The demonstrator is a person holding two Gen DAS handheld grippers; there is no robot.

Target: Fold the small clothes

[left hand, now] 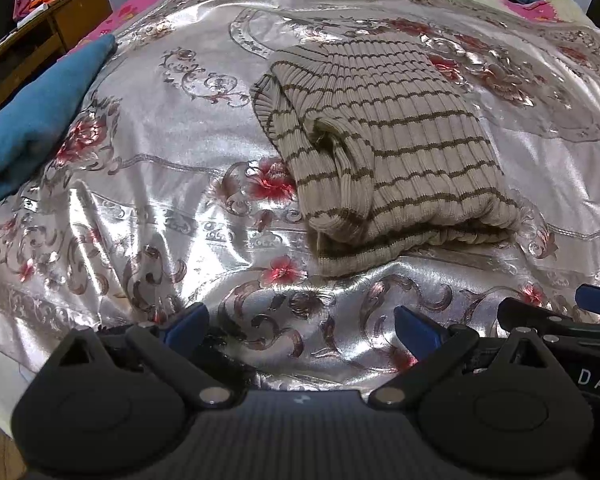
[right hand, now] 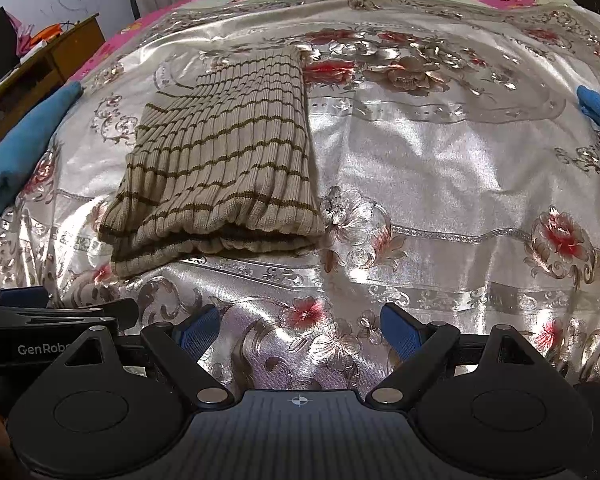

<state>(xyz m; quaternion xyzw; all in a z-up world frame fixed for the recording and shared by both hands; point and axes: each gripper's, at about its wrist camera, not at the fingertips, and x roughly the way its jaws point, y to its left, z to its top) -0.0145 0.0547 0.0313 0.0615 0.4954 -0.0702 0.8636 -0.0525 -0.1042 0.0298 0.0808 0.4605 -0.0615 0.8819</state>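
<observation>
L gripper: jaws apart, nothing held. R gripper: same, empty. Folded striped knit top: ahead of both, on satin bedspread. Blue cloth: far left of L gripper.

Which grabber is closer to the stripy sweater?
Left, probably. The left gripper hangs open almost straight in front of the striped sweater. The right gripper is open too, but the sweater sits off to its left. Neither touches it.

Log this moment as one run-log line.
striped sweater: folded, on bedspread | left gripper: open, empty | right gripper: open, empty
</observation>
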